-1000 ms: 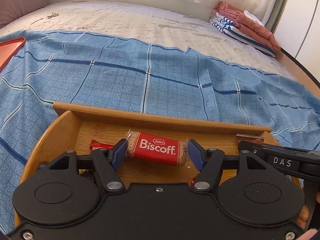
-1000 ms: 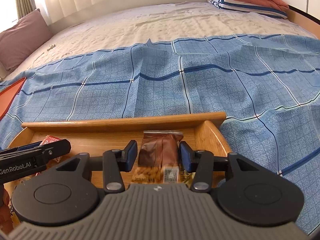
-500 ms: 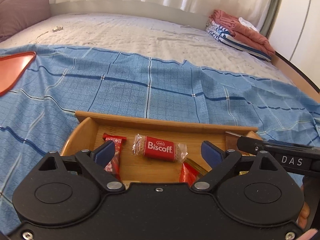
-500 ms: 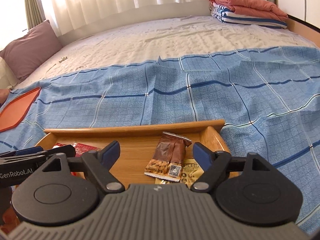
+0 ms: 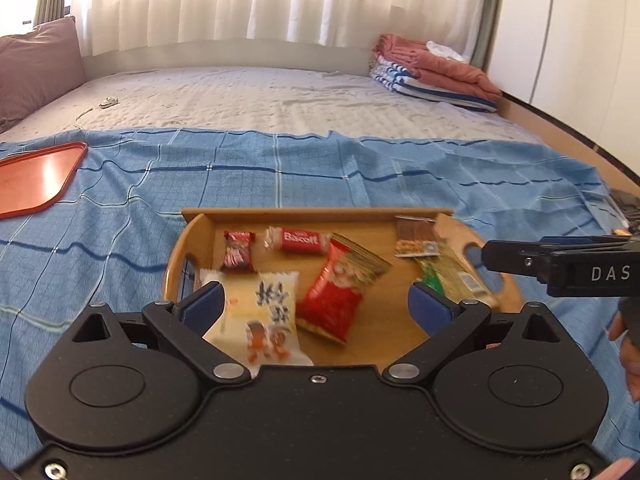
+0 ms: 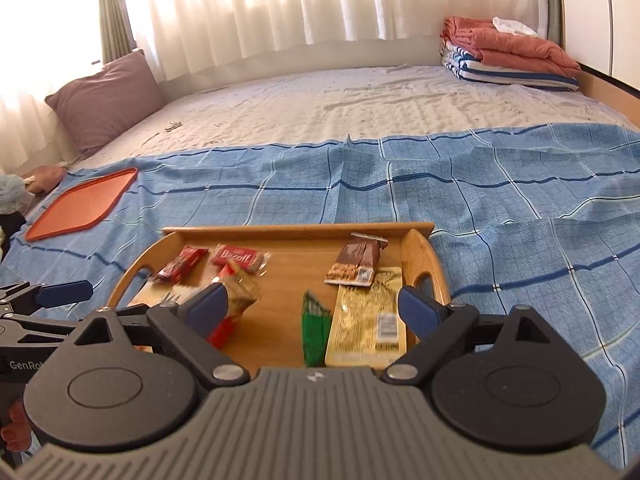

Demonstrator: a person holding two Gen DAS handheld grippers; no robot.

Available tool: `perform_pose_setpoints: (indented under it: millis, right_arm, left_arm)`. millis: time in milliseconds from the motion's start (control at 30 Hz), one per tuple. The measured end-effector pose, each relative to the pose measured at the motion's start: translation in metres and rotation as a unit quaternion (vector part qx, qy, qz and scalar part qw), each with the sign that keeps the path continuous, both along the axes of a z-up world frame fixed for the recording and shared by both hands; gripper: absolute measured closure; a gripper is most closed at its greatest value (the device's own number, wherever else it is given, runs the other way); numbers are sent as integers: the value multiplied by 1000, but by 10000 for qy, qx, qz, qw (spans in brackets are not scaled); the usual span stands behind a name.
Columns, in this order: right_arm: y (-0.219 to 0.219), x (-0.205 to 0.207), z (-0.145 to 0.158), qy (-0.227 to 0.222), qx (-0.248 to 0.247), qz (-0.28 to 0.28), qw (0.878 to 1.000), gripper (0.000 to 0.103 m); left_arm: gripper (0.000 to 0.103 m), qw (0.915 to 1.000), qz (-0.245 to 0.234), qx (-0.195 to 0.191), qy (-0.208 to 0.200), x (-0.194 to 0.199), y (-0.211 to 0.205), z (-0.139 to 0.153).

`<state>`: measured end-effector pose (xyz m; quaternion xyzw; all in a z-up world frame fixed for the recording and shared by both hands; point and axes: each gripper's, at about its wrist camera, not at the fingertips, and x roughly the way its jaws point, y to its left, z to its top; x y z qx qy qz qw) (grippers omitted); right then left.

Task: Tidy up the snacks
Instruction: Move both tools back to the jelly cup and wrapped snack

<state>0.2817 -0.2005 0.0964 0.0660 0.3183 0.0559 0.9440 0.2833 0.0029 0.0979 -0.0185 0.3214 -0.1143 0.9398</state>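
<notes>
A wooden tray [image 5: 316, 215] [image 6: 418, 246] sits on the blue checked cloth and holds several snacks. A red Biscoff biscuit [image 5: 301, 238] [image 6: 237, 256] and a small red candy [image 5: 239, 251] lie at its far left. A brown bar [image 5: 414, 237] [image 6: 358, 263] lies at its far right. A white packet [image 5: 260, 316], a red packet [image 5: 338, 294], a green packet [image 6: 314, 330] and a yellow packet [image 6: 370, 320] lie nearer. My left gripper [image 5: 316, 307] is open and empty above the tray's near side. My right gripper [image 6: 314, 307] is open and empty there too.
An orange tray [image 5: 34, 178] [image 6: 82, 208] lies on the cloth to the left. Folded blankets [image 5: 434, 70] [image 6: 508, 54] are stacked at the bed's far right. A mauve pillow [image 6: 102, 98] leans at the far left. The bed's wooden edge runs along the right.
Both grippers opened, let go of the Biscoff biscuit and the brown bar in the tray, and drew back and up. More of the tray's snacks show now.
</notes>
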Motion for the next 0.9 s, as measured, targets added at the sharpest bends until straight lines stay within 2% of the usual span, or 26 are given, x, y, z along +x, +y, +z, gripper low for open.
perform_pose_setpoints:
  millis: [167,333,500,900]
  right_arm:
    - [8,-50,-9,-198,138,0,9997,3]
    - [9,-90,-26,-271,232,119,9993,3]
    - [16,-120,-36,-399,-174,315,9986,3]
    - [18,-180,-49,-510,-607,572,9952,2]
  left_arm:
    - [3,9999,-44,14,-163,-51,-1,-1]
    - [3,9997,-207,23,-144,-88,3,-9]
    - [3,9994,-302,18,-154,-118,6,-21]
    - [3,9965,-821,141,74,-165,-1,-55]
